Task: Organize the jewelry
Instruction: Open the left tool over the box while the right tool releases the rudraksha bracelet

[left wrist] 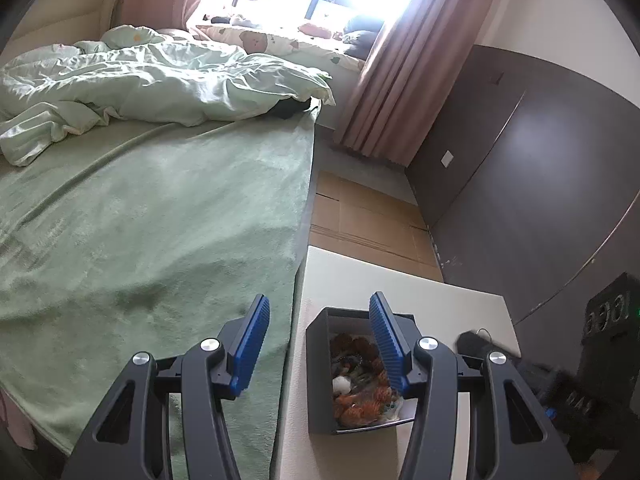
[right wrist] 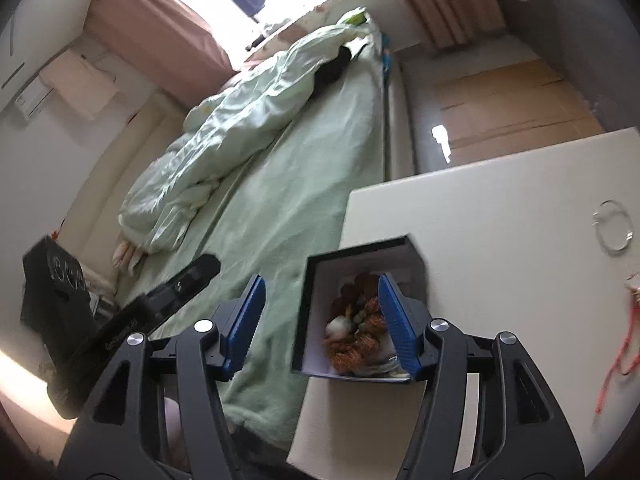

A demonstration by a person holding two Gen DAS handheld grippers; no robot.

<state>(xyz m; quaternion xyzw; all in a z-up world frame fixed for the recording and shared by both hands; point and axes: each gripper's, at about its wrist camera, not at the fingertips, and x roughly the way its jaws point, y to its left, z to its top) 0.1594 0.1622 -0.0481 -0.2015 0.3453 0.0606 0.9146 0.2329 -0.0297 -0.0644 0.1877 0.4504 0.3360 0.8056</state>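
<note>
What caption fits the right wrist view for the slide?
Open right gripper above a dark box of jewelry on a white table; silver bangle lies apart.

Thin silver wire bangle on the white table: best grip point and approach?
Probably from above with the right claw: the thin silver wire bangle lies flat on the white table, so straddle one arc of the hoop, one finger inside, one outside, away from its clasp end.
</note>
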